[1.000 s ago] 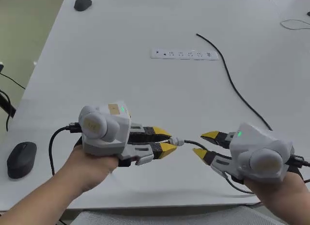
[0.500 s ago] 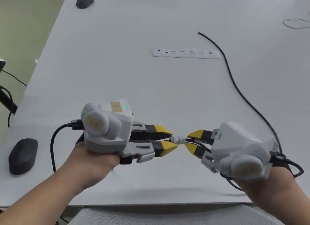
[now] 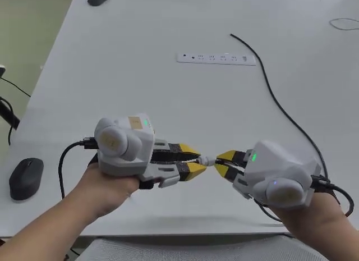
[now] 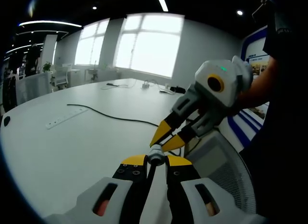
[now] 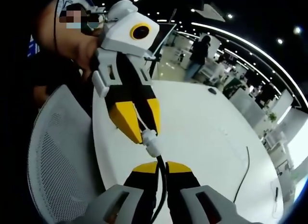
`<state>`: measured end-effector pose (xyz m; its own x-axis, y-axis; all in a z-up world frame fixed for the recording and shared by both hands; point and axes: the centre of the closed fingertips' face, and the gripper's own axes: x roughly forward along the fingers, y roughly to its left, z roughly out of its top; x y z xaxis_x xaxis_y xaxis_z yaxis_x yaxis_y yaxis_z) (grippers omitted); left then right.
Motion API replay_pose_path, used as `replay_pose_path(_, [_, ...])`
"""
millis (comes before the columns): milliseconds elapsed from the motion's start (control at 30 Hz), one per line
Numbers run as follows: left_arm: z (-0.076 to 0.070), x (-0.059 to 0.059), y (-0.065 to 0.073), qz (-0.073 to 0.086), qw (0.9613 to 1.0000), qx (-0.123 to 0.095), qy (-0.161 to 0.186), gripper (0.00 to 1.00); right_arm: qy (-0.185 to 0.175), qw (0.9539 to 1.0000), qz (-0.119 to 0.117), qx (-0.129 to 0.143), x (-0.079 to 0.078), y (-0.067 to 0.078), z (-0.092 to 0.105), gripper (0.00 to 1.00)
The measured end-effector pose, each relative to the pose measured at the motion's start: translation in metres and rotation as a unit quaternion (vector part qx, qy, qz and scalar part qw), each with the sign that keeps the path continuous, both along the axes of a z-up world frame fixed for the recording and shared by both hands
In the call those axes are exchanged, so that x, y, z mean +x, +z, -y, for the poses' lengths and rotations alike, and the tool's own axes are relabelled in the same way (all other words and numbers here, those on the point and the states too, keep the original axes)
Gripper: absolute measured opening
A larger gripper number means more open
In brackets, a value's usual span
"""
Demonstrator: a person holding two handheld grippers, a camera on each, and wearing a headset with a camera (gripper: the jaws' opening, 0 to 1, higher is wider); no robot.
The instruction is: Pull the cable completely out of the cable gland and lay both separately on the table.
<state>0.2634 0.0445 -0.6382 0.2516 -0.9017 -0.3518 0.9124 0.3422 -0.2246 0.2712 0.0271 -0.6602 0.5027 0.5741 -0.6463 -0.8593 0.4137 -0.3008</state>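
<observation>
Head view: above the near edge of the white table [image 3: 140, 76], the left gripper [image 3: 197, 162] clamps the small white plastic cable gland [image 3: 207, 160], and the right gripper [image 3: 220, 164] meets it tip to tip, both hands level.

Left gripper view: the gland sits pinched at the jaw tips.

Right gripper view: the jaws are closed on the thin black cable [image 5: 162, 177] just behind the gland. A straight pull apart along the cable's line looks best.

Closes the gap from a second ago: brings right gripper [image 3: 221, 164] up to left gripper [image 3: 198, 162], tips nearly meeting. Narrows right jaws from a wide spread onto cable [image 5: 162, 170], gland [image 3: 207, 160] just ahead of those tips.
</observation>
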Motion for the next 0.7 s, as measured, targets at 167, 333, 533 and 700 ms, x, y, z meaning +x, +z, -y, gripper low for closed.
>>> replay_pose_path(167, [-0.001,0.003,0.002,0.0,1.0,-0.006,0.005,0.15,-0.034,0.9992,-0.016,0.015,0.007,-0.003,0.008,0.0])
replay_pose_path(333, [-0.002,0.005,0.005,-0.001,0.9999,-0.009,0.006,0.15,-0.062,0.9968,-0.038,0.034,0.01,-0.008,0.016,0.0])
replay_pose_path(533, [-0.001,0.006,0.005,-0.001,0.9999,-0.011,0.007,0.15,-0.107,0.9905,-0.067,0.055,0.015,-0.018,0.03,0.0])
replay_pose_path(700, [0.001,0.006,0.007,-0.002,0.9999,-0.013,0.008,0.15,-0.149,0.9814,-0.095,0.076,0.019,-0.026,0.043,0.0])
